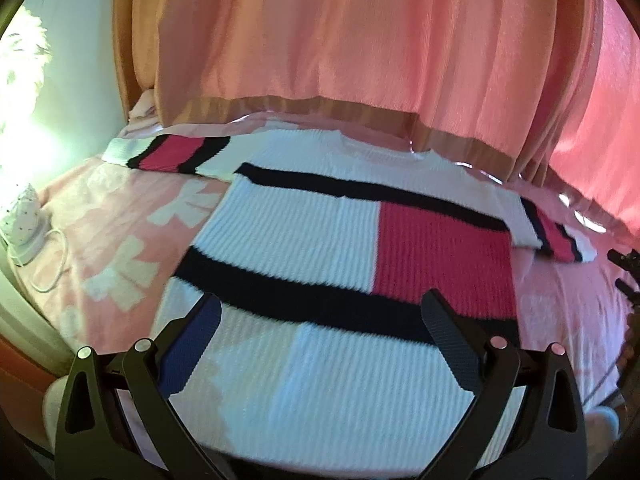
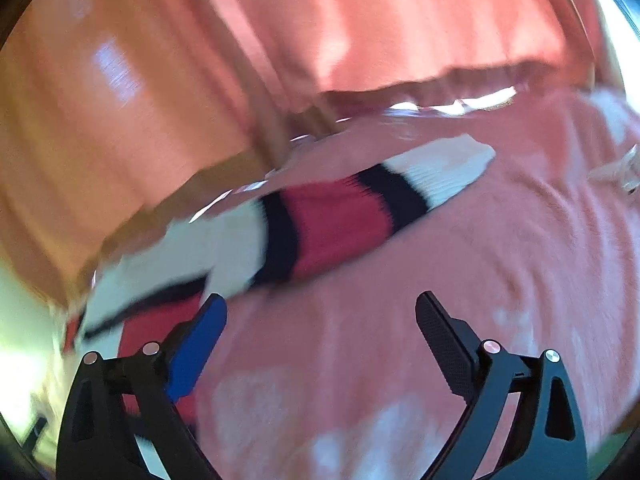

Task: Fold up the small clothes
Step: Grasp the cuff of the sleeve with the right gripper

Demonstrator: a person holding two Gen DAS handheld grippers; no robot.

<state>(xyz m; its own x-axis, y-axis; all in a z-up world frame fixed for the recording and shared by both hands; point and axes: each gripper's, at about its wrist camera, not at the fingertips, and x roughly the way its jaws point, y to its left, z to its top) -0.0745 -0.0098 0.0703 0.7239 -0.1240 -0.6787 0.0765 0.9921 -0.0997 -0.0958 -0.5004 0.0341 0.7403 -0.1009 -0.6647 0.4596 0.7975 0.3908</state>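
Observation:
A white knit sweater (image 1: 304, 236) with black bands and a red block lies flat on the pink bed cover, sleeves spread to both sides. My left gripper (image 1: 320, 308) is open and hovers over the sweater's lower part, holding nothing. In the blurred right wrist view, the sweater's right sleeve (image 2: 360, 208) with red, black and white bands stretches across the cover. My right gripper (image 2: 320, 312) is open and empty over the pink cover, just right of the sweater's body (image 2: 160, 320).
A pink bed cover (image 1: 120, 240) with white flower shapes lies under the sweater. Salmon curtains (image 1: 360, 40) hang behind the bed. A white iron (image 1: 24, 224) with a cord stands at the left edge. Folded cloth (image 1: 142, 114) sits at the back left.

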